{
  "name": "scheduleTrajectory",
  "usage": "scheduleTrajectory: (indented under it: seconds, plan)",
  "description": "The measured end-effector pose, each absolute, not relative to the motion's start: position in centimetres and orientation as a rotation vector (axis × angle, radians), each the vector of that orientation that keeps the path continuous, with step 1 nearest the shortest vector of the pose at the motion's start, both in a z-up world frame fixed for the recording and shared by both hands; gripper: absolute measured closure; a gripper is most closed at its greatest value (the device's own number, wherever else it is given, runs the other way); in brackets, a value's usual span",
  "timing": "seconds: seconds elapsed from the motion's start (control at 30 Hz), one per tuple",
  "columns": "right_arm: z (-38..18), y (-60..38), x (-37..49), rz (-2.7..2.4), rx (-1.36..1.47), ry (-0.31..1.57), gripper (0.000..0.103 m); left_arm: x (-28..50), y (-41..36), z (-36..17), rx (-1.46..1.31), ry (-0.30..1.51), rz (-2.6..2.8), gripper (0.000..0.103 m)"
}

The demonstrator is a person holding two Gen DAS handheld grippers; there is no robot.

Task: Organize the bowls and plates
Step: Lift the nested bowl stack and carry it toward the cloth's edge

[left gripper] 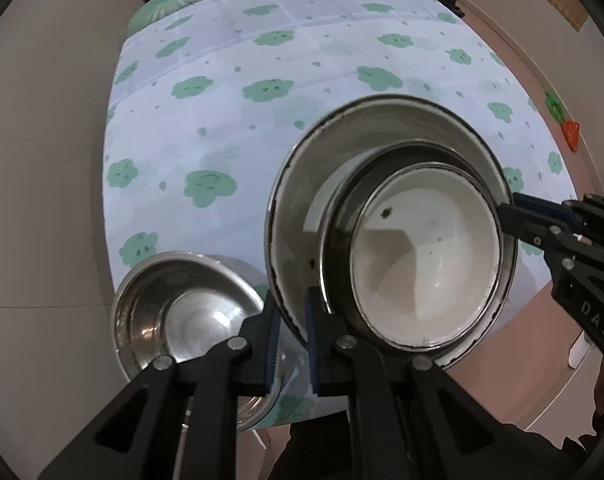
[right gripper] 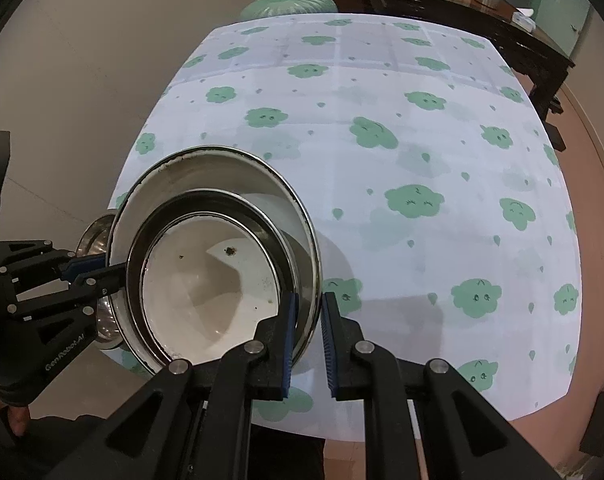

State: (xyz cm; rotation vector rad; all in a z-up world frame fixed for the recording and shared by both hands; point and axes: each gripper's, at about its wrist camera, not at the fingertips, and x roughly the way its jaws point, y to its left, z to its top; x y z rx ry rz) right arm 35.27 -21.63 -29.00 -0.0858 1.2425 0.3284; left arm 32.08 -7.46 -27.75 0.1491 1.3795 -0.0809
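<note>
While you read the left wrist view, note that your left gripper (left gripper: 293,336) has its jaws closed onto the near rim of the large white bowl (left gripper: 302,184), one blue pad inside the wall and one outside. Nested in that bowl sits a dark-rimmed steel bowl (left gripper: 337,248), and inside it a small white bowl (left gripper: 425,264) with a dark speck on its floor. The stack appears tilted and raised off the tablecloth (left gripper: 222,80), though contact with the cloth is hidden. A separate steel bowl (left gripper: 190,312) rests on the cloth just beside the stack, at your left. Your right gripper (left gripper: 509,216) enters from the right edge, its tips meeting the far rim of the nested bowls. Turning to the right wrist view, your right gripper (right gripper: 306,336) straddles the rim of the large white bowl (right gripper: 206,168); the jaws stand a little apart with the wall between them, and whether the pads press the wall cannot be told. The steel bowl (right gripper: 206,208) and small white bowl (right gripper: 206,280) lie within it as before. Your left gripper (right gripper: 102,274) pinches the opposite rim, and the separate steel bowl (right gripper: 96,236) peeks out behind it. The patterned tablecloth (right gripper: 381,140) lies open beyond. Judged from this, the step in hand is carrying or settling the nested stack with both grippers. The next move likely calls for keeping the stack level so the inner bowls do not slide, then lowering it squarely, perhaps onto or beside the lone steel bowl.
</note>
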Motion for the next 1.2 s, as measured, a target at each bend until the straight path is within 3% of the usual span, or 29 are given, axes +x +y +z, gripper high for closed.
scheduleTrajectory:
  seconds: [1.2]
  plan:
    - [-28.4,-5.7,33.6,0.594,-0.268,1.237,0.088,26.1,7.5,-27.4,-0.049,1.397,0.175,0.095]
